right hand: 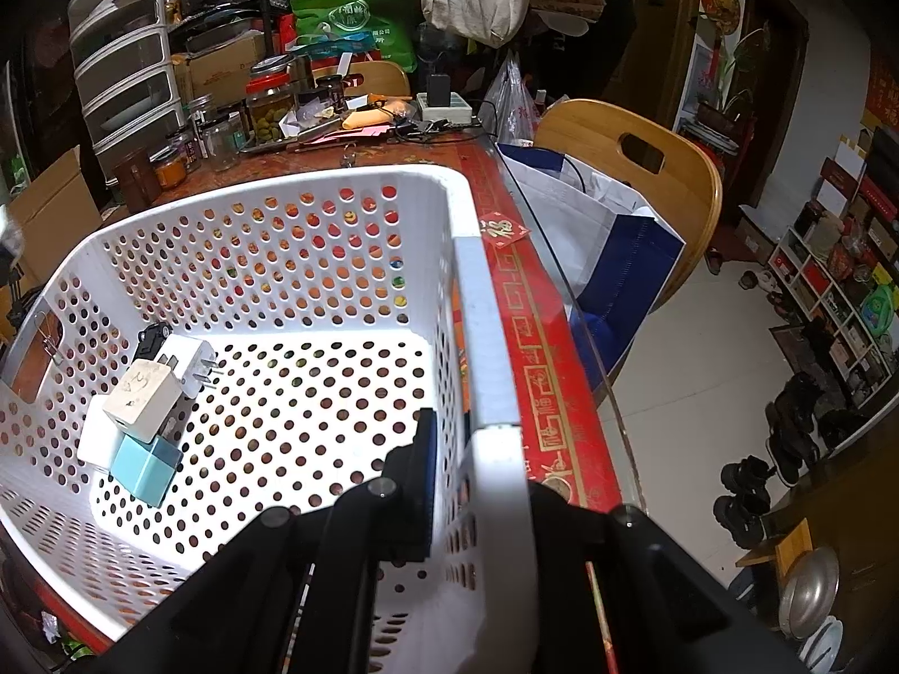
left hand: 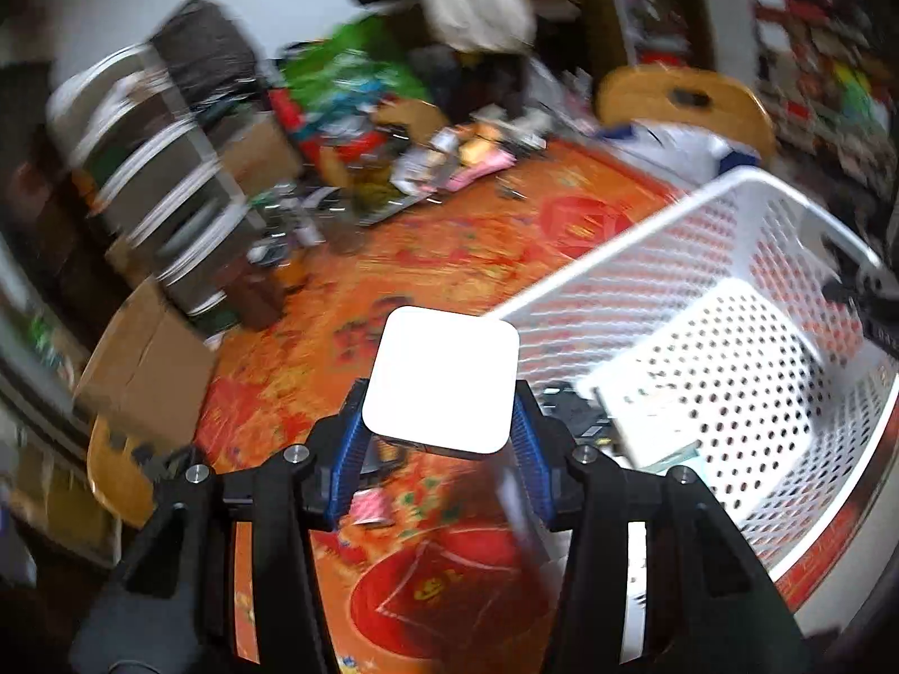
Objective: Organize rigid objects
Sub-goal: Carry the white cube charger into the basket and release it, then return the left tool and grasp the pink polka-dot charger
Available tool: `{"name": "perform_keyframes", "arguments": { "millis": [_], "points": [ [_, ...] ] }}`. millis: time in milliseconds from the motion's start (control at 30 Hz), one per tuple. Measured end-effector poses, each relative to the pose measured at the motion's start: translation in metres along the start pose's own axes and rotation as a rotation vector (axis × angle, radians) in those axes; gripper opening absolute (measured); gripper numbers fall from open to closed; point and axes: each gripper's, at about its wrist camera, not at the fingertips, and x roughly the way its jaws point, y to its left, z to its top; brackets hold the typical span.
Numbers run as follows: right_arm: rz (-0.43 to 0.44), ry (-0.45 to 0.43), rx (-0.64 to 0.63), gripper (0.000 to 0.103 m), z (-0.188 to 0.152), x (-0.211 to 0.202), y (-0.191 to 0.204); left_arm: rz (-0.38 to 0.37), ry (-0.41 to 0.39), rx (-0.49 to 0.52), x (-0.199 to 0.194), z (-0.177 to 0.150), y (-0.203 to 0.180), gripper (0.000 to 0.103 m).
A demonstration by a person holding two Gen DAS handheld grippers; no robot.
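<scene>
Your left gripper [left hand: 441, 438] holds a white cube [left hand: 441, 379] between its blue pads [left hand: 349, 449], above the orange cloth [left hand: 438, 258] and just left of the basket [left hand: 702, 292]. Your right gripper [right hand: 477, 483] is clamped on the basket's right wall [right hand: 494, 438], one finger inside and one outside. In the basket's near-left corner lie a cream charger [right hand: 145, 397], a blue one [right hand: 146, 469], and a white plug [right hand: 194, 362]. Jars [right hand: 269, 106] and drawers [right hand: 121, 62] crowd the far side.

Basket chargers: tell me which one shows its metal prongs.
The white charger at the far end of the pile in the basket, prongs pointing right. The cream one and the light-blue one show none.
</scene>
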Motion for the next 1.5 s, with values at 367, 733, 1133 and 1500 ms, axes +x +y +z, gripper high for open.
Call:
{"name": "perform_keyframes", "arguments": {
  "millis": [367, 733, 1133, 1500],
  "points": [
    [0.016, -0.003, 0.008, 0.010, 0.000, -0.001, -0.002, 0.017, 0.342, 0.380, 0.100, 0.026, -0.090, 0.045],
    [0.016, -0.005, 0.003, 0.010, 0.000, 0.000, 0.000, 0.003, 0.353, 0.448, 0.119, 0.018, -0.109, 0.068],
    [0.017, -0.002, 0.002, 0.010, -0.001, 0.000, 0.001, 0.008, 0.080, -0.077, 0.013, -0.027, 0.080, 0.102],
    [0.016, 0.001, -0.005, 0.010, 0.000, 0.000, 0.001, -0.065, 0.302, -0.313, 0.127, -0.128, 0.122, 0.084]
  ]
}}
